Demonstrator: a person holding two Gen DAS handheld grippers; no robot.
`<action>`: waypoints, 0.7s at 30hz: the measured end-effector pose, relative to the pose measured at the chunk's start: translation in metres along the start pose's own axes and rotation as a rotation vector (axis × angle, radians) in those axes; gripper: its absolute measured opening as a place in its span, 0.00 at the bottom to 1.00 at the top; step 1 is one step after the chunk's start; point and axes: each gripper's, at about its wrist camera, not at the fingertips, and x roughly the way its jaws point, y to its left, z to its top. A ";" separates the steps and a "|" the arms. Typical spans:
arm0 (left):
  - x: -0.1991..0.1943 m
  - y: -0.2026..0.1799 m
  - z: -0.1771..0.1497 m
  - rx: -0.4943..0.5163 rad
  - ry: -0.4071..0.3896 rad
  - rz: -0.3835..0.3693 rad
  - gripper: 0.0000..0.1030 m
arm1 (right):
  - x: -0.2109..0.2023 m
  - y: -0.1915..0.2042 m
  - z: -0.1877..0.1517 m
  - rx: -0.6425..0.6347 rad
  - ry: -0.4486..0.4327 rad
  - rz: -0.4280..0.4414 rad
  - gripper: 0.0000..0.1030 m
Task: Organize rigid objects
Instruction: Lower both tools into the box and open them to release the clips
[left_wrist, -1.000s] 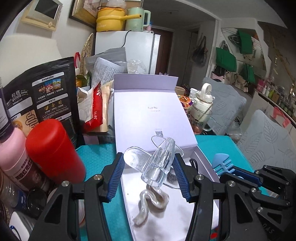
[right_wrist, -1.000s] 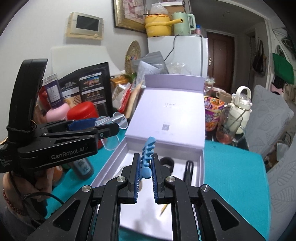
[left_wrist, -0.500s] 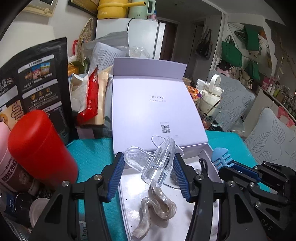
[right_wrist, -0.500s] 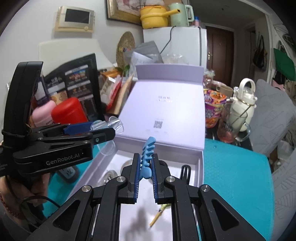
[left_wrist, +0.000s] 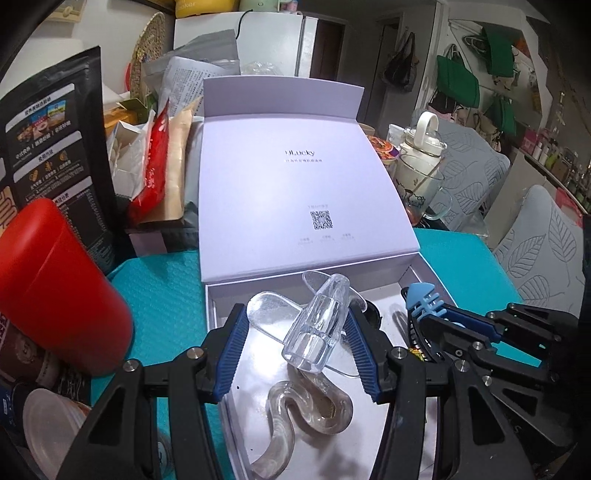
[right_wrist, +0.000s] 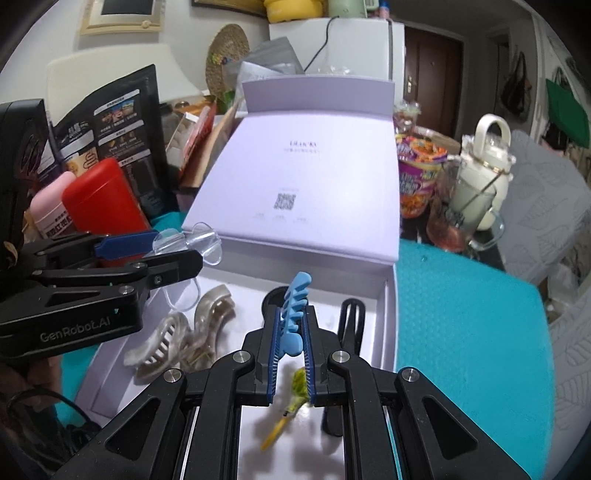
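Black plastic left gripper (left_wrist: 295, 343), black plastic right gripper (right_wrist: 290, 332): blue ribbed pads, silver screws, white "GenRobot.AI" letters, black cable.

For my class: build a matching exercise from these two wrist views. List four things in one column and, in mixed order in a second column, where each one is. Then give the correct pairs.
Things
1. clear hair clip
2. blue fishbone clip
3. beige claw clip
4. red canister

Places
A. lying on the floor of the open lilac box
B. pinched in the right gripper
C. standing on the teal mat, outside the box
D. held between the pads of the left gripper

Pairs: 1-D, 2-B, 3-A, 4-C
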 end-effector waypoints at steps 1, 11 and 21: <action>0.002 0.000 0.000 -0.001 0.007 -0.003 0.52 | 0.002 -0.001 0.000 0.006 0.004 0.006 0.11; 0.014 0.000 -0.005 0.011 0.065 0.000 0.52 | 0.010 -0.001 -0.003 0.019 0.030 0.019 0.12; 0.031 -0.004 -0.012 0.031 0.132 0.005 0.52 | 0.024 -0.002 -0.007 0.011 0.077 0.007 0.12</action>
